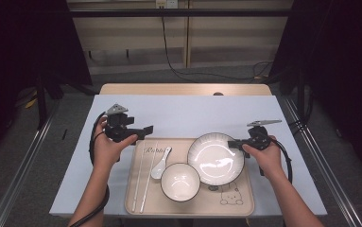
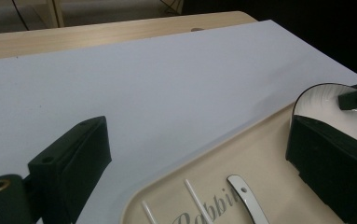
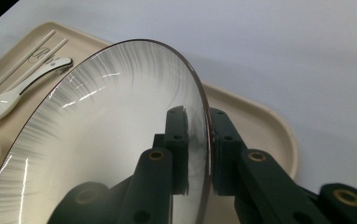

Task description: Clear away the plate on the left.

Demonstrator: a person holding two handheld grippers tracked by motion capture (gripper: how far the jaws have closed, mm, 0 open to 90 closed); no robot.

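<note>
Now right gripper (image 3: 198, 154) pinching plate (image 3: 101, 135) rim between its pads, left gripper (image 2: 199, 172) wide, apart

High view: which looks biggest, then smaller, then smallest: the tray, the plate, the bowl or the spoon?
1. Tray: biggest, everything sits on it.
2. Plate: the right gripper pinches its rim.
3. Bowl: clearly smaller than the plate.
4. Spoon: smallest.
</note>
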